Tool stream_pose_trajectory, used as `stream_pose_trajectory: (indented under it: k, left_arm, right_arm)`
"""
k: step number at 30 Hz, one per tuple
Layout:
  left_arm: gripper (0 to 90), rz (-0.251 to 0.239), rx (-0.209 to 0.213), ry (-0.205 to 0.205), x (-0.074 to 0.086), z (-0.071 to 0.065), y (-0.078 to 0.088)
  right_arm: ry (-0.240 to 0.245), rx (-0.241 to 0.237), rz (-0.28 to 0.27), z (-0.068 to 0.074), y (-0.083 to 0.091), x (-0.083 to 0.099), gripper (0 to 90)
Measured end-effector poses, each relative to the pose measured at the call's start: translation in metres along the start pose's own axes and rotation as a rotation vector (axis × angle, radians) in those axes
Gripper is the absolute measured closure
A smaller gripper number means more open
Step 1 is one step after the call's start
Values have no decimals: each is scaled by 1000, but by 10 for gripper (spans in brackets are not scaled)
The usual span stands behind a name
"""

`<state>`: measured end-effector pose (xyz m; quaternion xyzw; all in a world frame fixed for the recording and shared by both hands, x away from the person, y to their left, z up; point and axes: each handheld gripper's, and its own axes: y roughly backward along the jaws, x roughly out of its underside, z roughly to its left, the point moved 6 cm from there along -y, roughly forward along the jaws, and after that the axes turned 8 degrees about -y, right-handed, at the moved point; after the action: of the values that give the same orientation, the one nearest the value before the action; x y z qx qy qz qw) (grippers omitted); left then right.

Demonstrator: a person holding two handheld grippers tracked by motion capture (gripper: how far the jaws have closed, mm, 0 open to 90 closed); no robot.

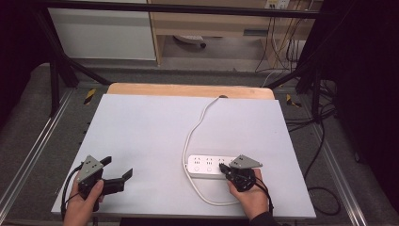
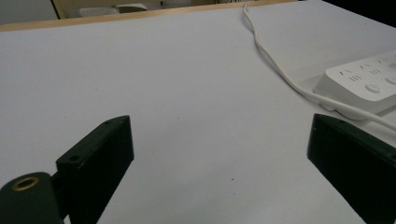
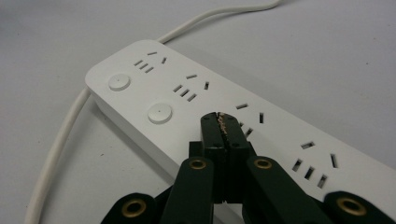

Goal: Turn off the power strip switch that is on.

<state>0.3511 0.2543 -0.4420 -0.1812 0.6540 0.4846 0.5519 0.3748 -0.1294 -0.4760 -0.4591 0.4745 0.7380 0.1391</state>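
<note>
Your table (image 1: pixel 141 132) is a pale grey sheet with a wooden edge at the far side; beyond it are a light cabinet (image 1: pixel 101 33) and loose cables (image 1: pixel 282 42) on the floor. Your left gripper (image 1: pixel 117 172) rests near-left, jaws spread wide. Your right gripper (image 1: pixel 225 168) is closed, tips over the power strip (image 1: pixel 204 165), whose cord (image 1: pixel 193 132) loops to the far edge.

A power strip (image 1: pixel 207 166) lies on the table (image 1: pixel 141 132), lower right of centre in the high view. Its cable (image 1: pixel 194 128) runs to the table's far edge. 2 grippers sit low: left gripper (image 1: pixel 117 173) lower left, right gripper (image 1: pixel 224 167) over the strip.
</note>
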Motion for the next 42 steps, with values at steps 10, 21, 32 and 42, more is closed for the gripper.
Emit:
stream_pose_trajectory:
  k: [10,21,32,42]
  left_arm:
    - [72,0,4,6,0,0,0]
    - [73,-6,4,25,0,2,0]
    - [73,-4,-5,34,1,6,1]
    - [73,0,-5,32,2,7,1]
  right_arm:
    - [-6,-4,-4,0,0,0,900]
    - [-3,-6,-6,0,0,0,900]
    - [6,-4,-2,0,0,0,900]
    - [-4,-6,-6,0,0,0,900]
